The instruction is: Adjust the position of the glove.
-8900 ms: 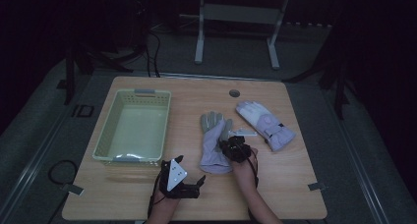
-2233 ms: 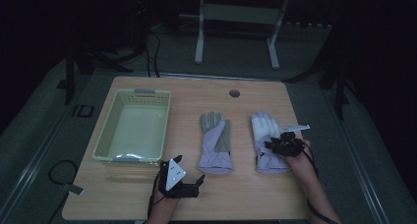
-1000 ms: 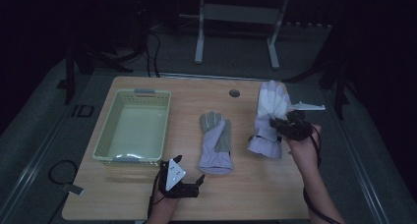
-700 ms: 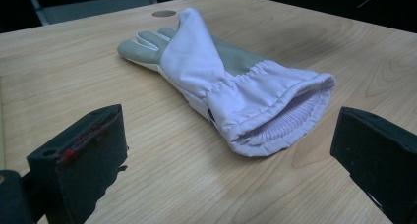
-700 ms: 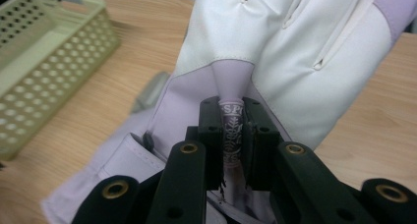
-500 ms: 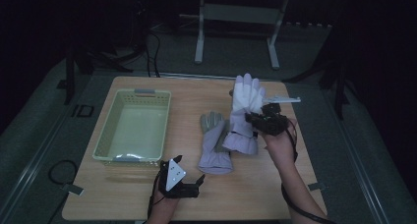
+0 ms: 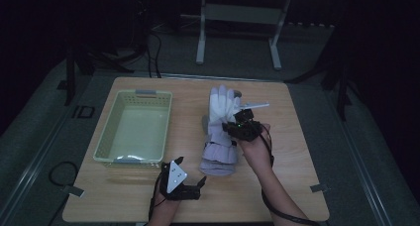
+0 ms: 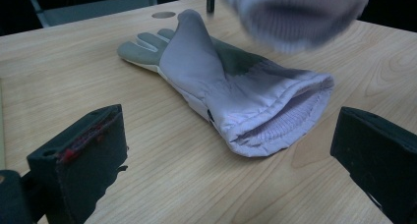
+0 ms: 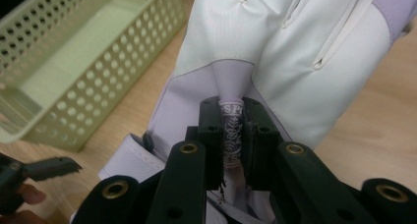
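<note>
My right gripper (image 7: 236, 129) is shut on a pinched fold of a white and lilac glove (image 7: 220, 106), whose fingers point away from me. In the right gripper view both jaws press a printed tab of this glove (image 9: 275, 42) between them (image 9: 231, 135). It hangs over a second, grey and lilac glove (image 7: 218, 165) that lies flat on the table. The left gripper view shows that lying glove (image 8: 231, 86) with its cuff toward me and the held glove's blurred cuff (image 8: 295, 13) above it. My left gripper (image 7: 200, 182) rests near the front edge, open and empty (image 8: 228, 184).
A pale green perforated basket (image 7: 168, 122) stands empty on the left half of the wooden table (image 7: 297, 151); it is also in the right gripper view (image 9: 74, 62). A small round hole (image 8: 163, 14) is in the far tabletop. A metal stand's legs (image 7: 237, 18) rise behind.
My right gripper has carried the white glove leftward from the table's right side until it hangs over the lying glove. The left gripper has stayed still.
</note>
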{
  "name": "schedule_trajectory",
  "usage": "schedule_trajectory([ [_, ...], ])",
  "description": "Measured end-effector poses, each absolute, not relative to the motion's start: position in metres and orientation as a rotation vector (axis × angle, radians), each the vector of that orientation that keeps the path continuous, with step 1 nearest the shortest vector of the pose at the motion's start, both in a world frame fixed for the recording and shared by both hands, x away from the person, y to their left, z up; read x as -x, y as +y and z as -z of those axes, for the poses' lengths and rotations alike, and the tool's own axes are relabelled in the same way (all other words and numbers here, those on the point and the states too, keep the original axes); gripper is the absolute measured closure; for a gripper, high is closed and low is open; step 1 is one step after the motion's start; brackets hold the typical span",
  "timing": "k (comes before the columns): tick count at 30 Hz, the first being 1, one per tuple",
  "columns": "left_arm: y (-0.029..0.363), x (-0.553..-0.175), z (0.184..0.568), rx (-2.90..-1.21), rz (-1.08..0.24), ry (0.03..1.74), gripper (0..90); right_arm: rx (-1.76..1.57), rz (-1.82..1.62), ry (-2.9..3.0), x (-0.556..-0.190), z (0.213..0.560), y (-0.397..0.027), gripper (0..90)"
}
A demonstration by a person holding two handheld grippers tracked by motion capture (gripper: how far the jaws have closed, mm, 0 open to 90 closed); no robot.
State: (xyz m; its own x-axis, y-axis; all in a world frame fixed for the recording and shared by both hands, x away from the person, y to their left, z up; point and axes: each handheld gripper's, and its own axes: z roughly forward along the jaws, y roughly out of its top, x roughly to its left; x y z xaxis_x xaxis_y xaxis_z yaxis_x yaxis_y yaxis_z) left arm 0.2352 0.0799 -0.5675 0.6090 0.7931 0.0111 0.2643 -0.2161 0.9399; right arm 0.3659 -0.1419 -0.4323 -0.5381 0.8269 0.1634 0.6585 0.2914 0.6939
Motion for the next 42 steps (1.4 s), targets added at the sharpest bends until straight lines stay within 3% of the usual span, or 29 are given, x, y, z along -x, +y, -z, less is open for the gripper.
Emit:
schedule_trajectory([
  [17, 0.08, -0.236, 0.568, -1.769, -0.62, 0.862, 0.4, -1.45, -0.922, 2.42, -0.384, 0.487, -0.129, 80.1],
  [33, 0.08, -0.235, 0.568, -1.769, -0.618, 0.863, 0.4, -1.421, -0.906, 2.498, -0.39, 0.5, -0.126, 77.3],
  [38, 0.08, -0.236, 0.568, -1.766, -0.615, 0.868, 0.4, -1.394, -0.904, 2.51, -0.392, 0.497, -0.127, 69.5],
  [42, 0.08, -0.236, 0.568, -1.765, -0.616, 0.868, 0.4, -1.341, -0.93, 2.503, -0.39, 0.492, -0.129, 57.0],
])
